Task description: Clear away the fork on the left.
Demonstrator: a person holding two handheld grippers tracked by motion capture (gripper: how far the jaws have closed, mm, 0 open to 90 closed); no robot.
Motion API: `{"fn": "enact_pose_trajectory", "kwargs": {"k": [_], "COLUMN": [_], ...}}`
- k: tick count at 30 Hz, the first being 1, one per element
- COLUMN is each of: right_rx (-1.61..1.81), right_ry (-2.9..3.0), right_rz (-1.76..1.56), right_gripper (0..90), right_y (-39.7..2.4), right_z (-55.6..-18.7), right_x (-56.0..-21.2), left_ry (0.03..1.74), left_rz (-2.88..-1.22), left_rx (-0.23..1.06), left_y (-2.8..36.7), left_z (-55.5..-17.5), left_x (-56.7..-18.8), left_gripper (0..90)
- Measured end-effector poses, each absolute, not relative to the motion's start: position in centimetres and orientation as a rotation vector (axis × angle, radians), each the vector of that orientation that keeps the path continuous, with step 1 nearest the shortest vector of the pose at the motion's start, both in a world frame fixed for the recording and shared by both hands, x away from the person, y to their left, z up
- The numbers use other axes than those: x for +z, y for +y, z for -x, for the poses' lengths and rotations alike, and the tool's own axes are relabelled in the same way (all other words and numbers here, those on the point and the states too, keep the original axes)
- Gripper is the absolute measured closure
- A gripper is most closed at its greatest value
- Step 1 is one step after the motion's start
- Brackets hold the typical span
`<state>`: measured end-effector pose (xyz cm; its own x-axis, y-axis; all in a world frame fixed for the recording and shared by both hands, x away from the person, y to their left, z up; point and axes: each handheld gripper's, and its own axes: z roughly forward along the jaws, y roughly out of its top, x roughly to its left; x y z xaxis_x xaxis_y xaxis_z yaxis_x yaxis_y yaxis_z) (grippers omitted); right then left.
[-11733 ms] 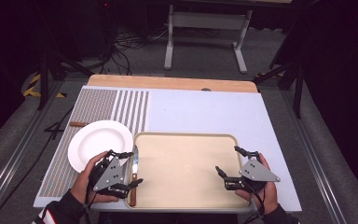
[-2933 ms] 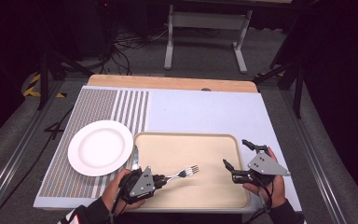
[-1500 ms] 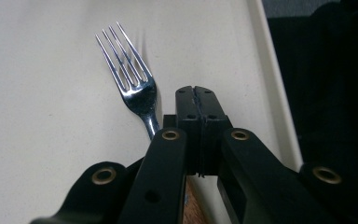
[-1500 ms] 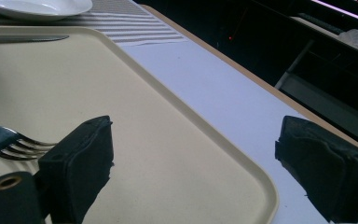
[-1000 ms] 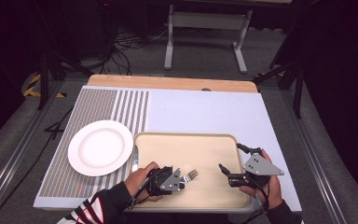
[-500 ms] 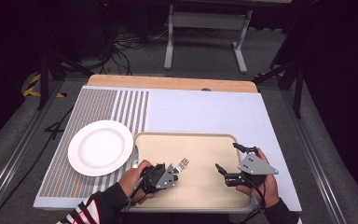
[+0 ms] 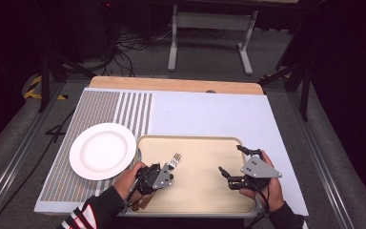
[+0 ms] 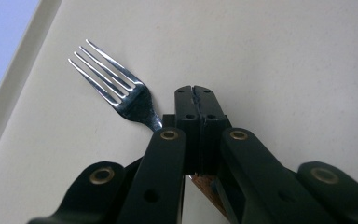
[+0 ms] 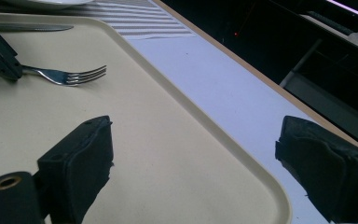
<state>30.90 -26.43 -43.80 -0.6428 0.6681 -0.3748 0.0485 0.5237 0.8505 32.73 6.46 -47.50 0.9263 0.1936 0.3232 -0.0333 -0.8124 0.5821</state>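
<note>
Left gripper [image 7: 164, 172] is clamping the fork [image 8: 121, 93] by its handle, jaws pressed together, tines pointing toward 1 o'clock over the beige tray [image 7: 205, 143]'s left part. Right gripper [image 7: 232, 164] is hovering at the tray's 3 o'clock side, jaws spread wide, holding nothing. White plate [image 7: 103, 150] is sitting at the tray's 9 o'clock.

A round white plate [image 7: 102, 150] lies on the bench [image 7: 209, 112], just left of a beige rectangular plastic tray [image 7: 205, 148]. Over the tray's left part sits a silver metal fork [image 7: 175, 159], held by the left tool [image 7: 164, 174]; the right tool [image 7: 231, 167] is over its right part.
</note>
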Motion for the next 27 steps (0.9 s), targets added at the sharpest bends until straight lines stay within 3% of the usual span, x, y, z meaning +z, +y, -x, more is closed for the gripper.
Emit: {"fn": "enact_pose_trajectory", "kwargs": {"k": [27], "right_rx": [1.091], "right_ry": [2.104], "right_rz": [-0.552], "right_gripper": [11.4], "right_y": [-25.6], "right_z": [-31.1], "right_x": [-44.4], "left_ry": [0.244], "left_rz": [-2.479], "left_rx": [0.520], "left_y": [10.3], "left_z": [-31.4], "left_x": [-47.6], "left_gripper": [90.0]}}
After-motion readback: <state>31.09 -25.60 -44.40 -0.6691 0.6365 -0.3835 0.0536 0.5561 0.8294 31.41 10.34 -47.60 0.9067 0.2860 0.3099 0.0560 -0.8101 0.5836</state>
